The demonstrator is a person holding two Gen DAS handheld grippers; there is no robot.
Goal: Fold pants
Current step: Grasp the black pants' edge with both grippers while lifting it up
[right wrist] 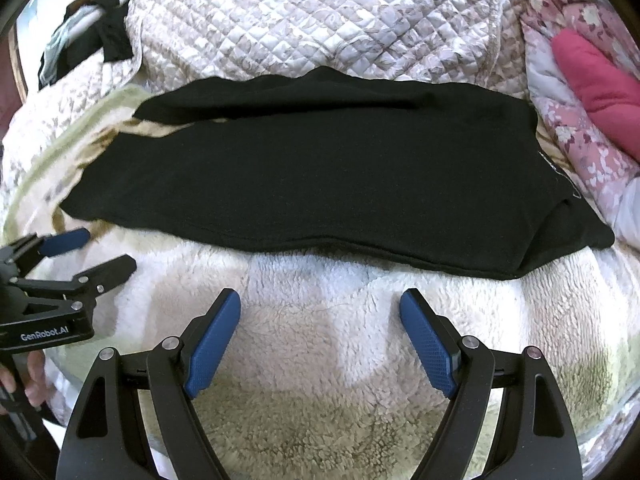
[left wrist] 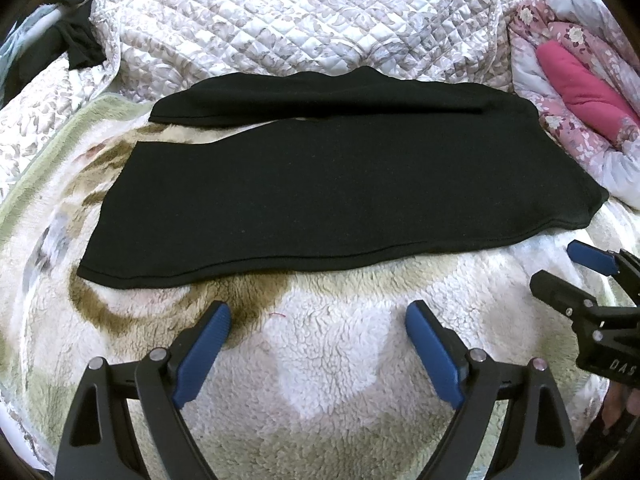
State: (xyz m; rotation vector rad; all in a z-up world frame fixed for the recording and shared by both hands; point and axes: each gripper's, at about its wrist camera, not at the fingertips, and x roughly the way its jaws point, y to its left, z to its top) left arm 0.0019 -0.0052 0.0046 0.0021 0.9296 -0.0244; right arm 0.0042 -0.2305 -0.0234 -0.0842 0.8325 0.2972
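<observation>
Pants flat on fleece blanket, quilt beyond

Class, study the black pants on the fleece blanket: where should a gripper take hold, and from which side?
Grip the near hem edge of the pants, coming in low from the near side. That edge lies flat, unobstructed, facing both open grippers, left and right.

one pair of black pants, two grippers, one fleece blanket

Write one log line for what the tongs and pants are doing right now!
pants: flat on fluffy blanket, legs apart | left tongs: open, empty, near pants edge | right tongs: open, empty | fold: not begun
</observation>
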